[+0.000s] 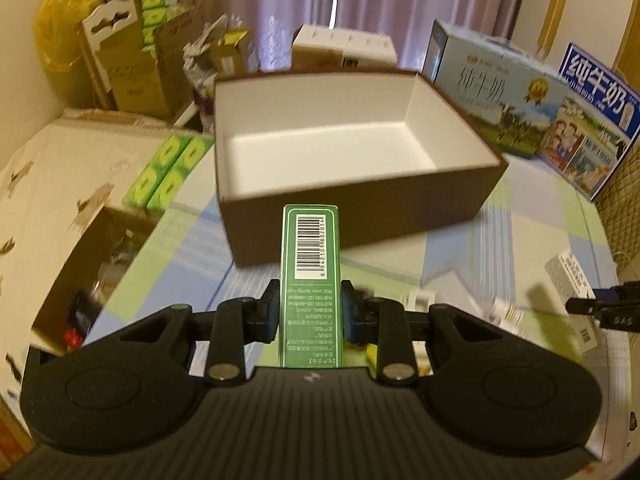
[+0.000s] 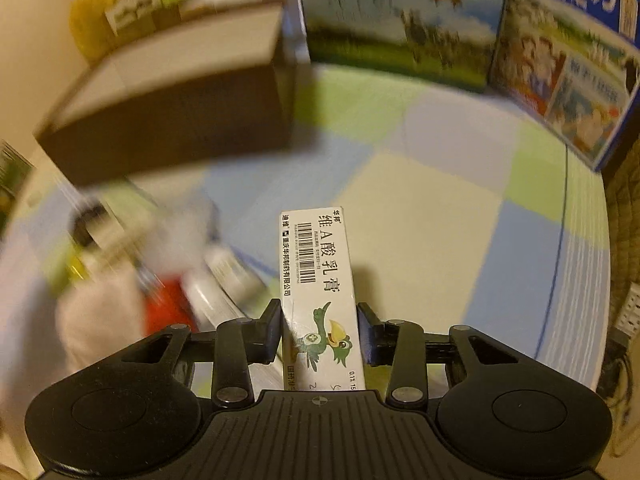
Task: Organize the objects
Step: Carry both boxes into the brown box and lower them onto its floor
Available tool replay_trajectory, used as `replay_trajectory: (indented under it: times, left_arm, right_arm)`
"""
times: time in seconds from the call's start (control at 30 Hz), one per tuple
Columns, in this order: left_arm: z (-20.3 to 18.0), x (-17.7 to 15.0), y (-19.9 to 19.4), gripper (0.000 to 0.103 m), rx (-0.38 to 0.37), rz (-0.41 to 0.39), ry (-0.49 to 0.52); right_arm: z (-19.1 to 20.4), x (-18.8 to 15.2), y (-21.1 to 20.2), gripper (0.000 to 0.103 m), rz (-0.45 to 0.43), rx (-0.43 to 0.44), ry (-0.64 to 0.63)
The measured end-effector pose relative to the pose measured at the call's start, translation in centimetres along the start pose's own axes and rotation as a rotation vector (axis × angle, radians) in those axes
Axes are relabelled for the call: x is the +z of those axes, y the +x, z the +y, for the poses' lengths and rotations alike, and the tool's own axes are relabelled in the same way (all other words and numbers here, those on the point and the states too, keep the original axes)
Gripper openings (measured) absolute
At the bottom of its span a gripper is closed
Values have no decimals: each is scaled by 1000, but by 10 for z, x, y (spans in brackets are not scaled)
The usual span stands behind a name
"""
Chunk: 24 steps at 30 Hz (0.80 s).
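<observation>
Both jaws clamped: green carton [image 1: 311, 280], white carton [image 2: 320, 300].

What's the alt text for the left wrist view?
The left gripper clamps a slim green carton, barcode side up, aimed at an open brown box with a bare white inside on a checked tablecloth. Milk cartons stand behind it.

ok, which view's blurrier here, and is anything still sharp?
Right wrist: heavy motion smear on the brown box and left clutter; only the white carton in the right gripper is crisp. Left wrist: milder blur, green carton barcode sharp; warm, dim light in both.
</observation>
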<state>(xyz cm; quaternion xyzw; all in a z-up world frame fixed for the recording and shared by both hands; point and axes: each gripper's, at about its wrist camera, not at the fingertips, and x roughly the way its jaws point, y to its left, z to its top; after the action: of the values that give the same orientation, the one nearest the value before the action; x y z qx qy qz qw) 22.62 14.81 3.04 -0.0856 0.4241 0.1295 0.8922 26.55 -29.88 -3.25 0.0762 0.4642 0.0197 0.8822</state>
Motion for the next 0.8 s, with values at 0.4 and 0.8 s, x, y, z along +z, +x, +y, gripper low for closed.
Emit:
replay_trajectory:
  times: [0.4, 0.8]
  left_arm:
    - [-4, 94, 33, 25, -62, -89, 21]
    - [9, 162, 111, 25, -39, -53, -43]
  right_arm:
    - [81, 136, -7, 36, -193, 184, 39]
    - [133, 222, 84, 36, -167, 160, 32]
